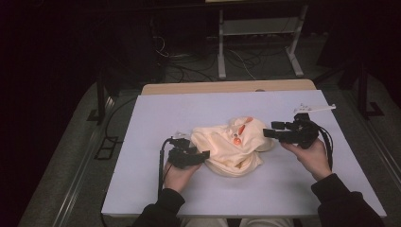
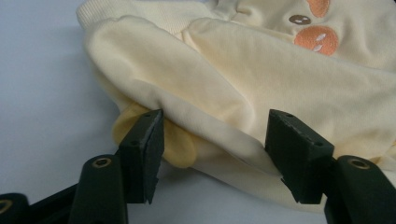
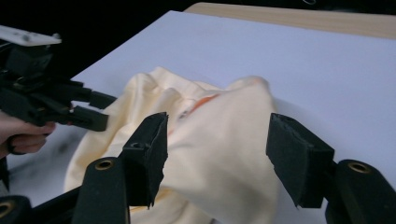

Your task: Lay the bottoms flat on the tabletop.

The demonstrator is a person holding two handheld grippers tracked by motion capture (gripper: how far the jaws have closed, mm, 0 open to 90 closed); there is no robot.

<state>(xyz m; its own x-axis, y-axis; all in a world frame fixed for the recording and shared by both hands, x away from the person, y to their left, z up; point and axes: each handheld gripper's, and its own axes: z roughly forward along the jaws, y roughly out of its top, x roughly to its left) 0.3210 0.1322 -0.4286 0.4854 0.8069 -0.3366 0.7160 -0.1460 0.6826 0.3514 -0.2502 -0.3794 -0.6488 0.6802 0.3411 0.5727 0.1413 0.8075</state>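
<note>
Claws both released, left claw [image 1: 204, 154] and right claw [image 1: 267, 133] flanking the crumpled cream garment [image 1: 231, 146], I should pinch single layers at its edges.

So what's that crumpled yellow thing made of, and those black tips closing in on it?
The pale yellow garment looks like soft knit fabric, probably cotton jersey or fleece: matte, loosely folded, with a ribbed cuff and stitched orange patches. The left gripper has fingertips that look like hard matte black plastic, perhaps faced with rubber; the blocky edges and screw holes suggest so, though the facing is hard to judge.
</note>
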